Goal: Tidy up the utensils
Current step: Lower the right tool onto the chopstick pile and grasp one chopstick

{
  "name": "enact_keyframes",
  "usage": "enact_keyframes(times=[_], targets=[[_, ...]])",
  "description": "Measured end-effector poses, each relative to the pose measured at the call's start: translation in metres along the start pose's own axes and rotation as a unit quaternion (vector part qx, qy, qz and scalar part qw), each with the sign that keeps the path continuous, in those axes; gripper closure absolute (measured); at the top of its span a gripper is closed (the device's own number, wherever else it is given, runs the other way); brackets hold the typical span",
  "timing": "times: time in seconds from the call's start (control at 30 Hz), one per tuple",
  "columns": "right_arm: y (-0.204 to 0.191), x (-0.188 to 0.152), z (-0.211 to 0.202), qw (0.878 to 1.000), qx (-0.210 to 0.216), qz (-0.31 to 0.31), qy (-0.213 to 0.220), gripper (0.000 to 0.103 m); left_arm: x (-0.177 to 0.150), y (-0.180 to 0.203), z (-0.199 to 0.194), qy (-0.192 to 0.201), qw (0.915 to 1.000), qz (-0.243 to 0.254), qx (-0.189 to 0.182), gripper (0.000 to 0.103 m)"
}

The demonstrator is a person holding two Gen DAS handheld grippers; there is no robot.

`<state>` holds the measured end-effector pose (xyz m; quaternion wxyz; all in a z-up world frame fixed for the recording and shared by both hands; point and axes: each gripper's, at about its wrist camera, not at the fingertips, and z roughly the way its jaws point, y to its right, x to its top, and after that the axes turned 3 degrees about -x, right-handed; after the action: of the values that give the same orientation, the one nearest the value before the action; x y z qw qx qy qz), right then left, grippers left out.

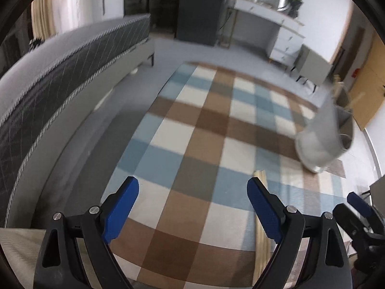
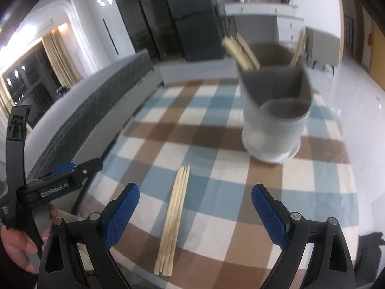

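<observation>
Pickup step being approached; both tongs, left tongs (image 1: 192, 207) and right tongs (image 2: 195, 213), being held wide open, nothing gripped; chopsticks (image 2: 173, 219) lying between right tongs' jaws, holder (image 2: 274, 122) ahead-right; lowering, closing being called for next.

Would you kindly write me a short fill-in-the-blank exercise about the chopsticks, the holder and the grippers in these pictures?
1. The loose chopsticks lie on the ____ tablecloth.
2. The white utensil holder already has chopsticks standing in its ____ compartment.
3. The right gripper has its fingers ____, holding nothing.
4. The left gripper holds ____.

Missing words: checkered; rear; open; nothing
</observation>
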<state>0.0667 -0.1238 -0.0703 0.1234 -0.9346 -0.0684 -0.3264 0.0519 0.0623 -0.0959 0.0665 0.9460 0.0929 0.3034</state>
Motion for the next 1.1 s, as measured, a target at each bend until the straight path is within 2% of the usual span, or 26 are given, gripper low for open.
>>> enact_keyframes(times=[0.13,0.2,0.27,0.43,0.47,0.57,0.6,0.8,0.97,1.1], targets=[[-0.003,0.005,0.036,0.999,-0.001,-0.003,-0.052,0.012,0.001,-0.011,0.015,-0.038,0.9987,-0.033,0.005,0.015],[-0.006,0.008,0.058,0.996,-0.004,-0.011,-0.084,0.019,0.002,-0.015,0.018,-0.043,0.9982,-0.042,0.009,0.015],[-0.008,0.011,0.075,0.994,-0.009,-0.022,-0.104,0.022,0.003,-0.018,0.02,-0.049,0.9976,-0.047,0.014,0.015],[-0.016,0.018,0.102,0.988,-0.026,-0.053,-0.139,0.03,0.005,-0.026,0.024,-0.063,0.9955,-0.07,0.005,0.015],[-0.017,0.018,0.109,0.985,-0.033,-0.066,-0.153,0.036,0.006,-0.028,0.025,-0.066,0.9952,-0.072,0.005,0.015],[-0.018,0.018,0.123,0.979,-0.031,-0.077,-0.185,0.065,0.007,-0.032,0.029,-0.078,0.9937,-0.081,0.004,0.015],[-0.019,0.018,0.126,0.978,-0.03,-0.076,-0.194,0.067,0.008,-0.034,0.03,-0.084,0.9924,-0.09,0.002,0.015],[-0.028,0.02,0.132,0.974,-0.039,-0.1,-0.202,0.071,0.012,-0.044,0.029,-0.092,0.9884,-0.12,-0.013,0.015],[-0.044,0.023,0.132,0.964,-0.068,-0.144,-0.215,0.074,0.012,-0.05,0.027,-0.102,0.9855,-0.134,-0.021,0.015],[-0.047,0.02,0.138,0.954,-0.093,-0.154,-0.242,0.083,0.013,-0.057,0.025,-0.105,0.9826,-0.151,-0.024,0.015]])
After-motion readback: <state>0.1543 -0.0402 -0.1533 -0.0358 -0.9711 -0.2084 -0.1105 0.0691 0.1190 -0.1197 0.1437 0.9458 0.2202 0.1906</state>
